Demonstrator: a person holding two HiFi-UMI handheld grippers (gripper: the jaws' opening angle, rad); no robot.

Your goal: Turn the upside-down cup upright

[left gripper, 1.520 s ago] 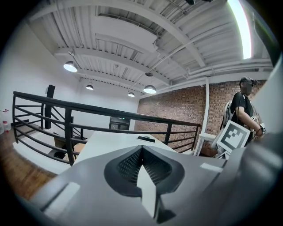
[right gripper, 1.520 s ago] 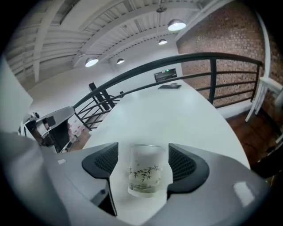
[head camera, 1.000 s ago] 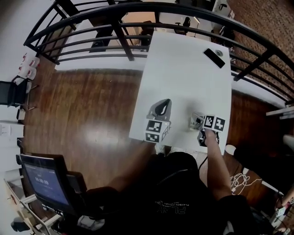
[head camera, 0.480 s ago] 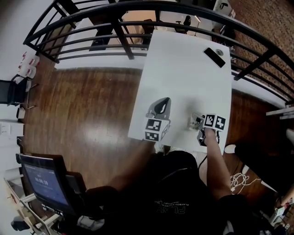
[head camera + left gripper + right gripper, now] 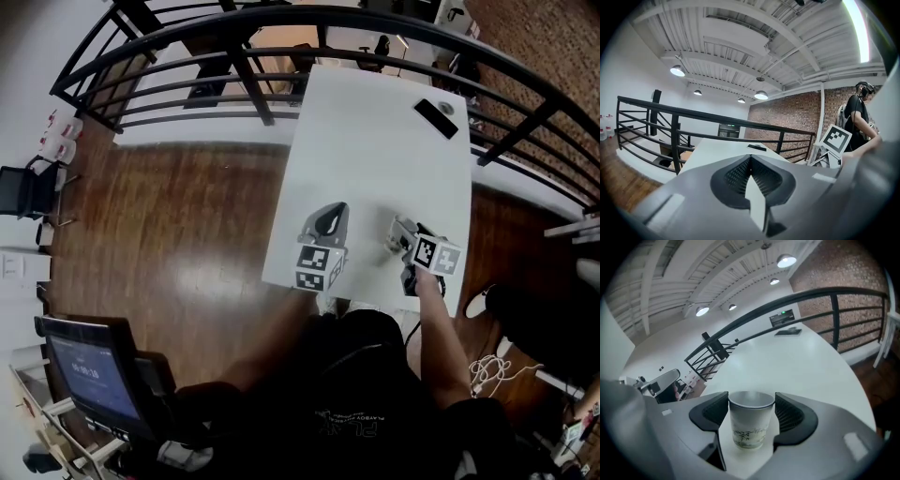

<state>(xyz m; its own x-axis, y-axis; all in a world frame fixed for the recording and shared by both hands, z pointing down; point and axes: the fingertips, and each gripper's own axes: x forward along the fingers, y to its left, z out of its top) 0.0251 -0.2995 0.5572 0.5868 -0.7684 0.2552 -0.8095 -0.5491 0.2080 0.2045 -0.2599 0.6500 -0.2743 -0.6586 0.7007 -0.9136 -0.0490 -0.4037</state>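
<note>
A white paper cup [image 5: 750, 423] with a faint bamboo print stands between the pads of my right gripper [image 5: 751, 409]. Both pads touch its upper edge. The end that faces up looks wider and grey; I cannot tell whether it is the mouth or the base. In the head view the cup [image 5: 399, 234] is a small pale shape just ahead of my right gripper [image 5: 405, 238], near the front right of the white table [image 5: 375, 150]. My left gripper [image 5: 326, 223] rests near the table's front left edge, jaws together and holding nothing [image 5: 751, 161].
A flat black device [image 5: 437, 118] lies at the table's far right corner. A black railing [image 5: 281, 23] curves round the far side. Wooden floor [image 5: 178, 216] lies left of the table. A monitor [image 5: 89, 375] stands at the lower left. A person [image 5: 859, 110] stands behind the right side.
My right gripper has closed on the cup, tilted and moved a little away from the table's front edge, taking the cup with it. The left gripper has stayed where it was.
</note>
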